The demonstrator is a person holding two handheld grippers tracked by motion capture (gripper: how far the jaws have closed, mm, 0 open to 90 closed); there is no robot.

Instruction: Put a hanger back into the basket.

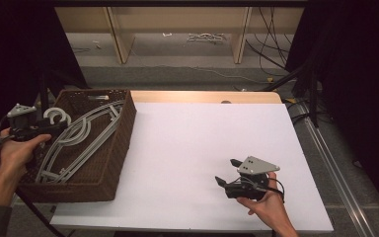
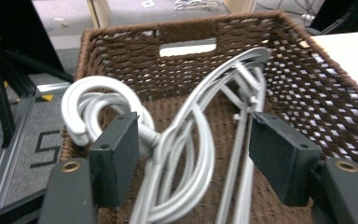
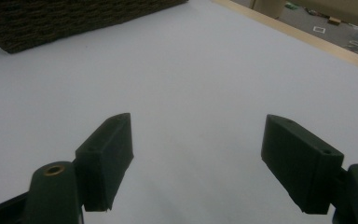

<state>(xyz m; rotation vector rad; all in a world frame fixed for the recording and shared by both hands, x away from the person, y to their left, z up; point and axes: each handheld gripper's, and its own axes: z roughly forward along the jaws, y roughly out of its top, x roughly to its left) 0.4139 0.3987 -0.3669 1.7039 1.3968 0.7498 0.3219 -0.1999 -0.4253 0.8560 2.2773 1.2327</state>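
L tool [image 2: 191, 154] jaws apart around grey hangers [image 2: 186, 140] in wicker basket [image 1: 113, 148]. R tool [image 1: 229, 173] jaws apart, empty, over white worktop [image 1: 192, 143].

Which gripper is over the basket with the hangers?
The left gripper, jaws open around the grey hangers in the basket; the right gripper hovers over bare table.

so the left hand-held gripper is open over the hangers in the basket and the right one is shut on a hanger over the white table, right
Not quite. The right hand-held gripper holds nothing: the right gripper view shows its jaws wide apart over the bare white table. The rest stands: the left hand-held gripper is open over the hangers in the basket.
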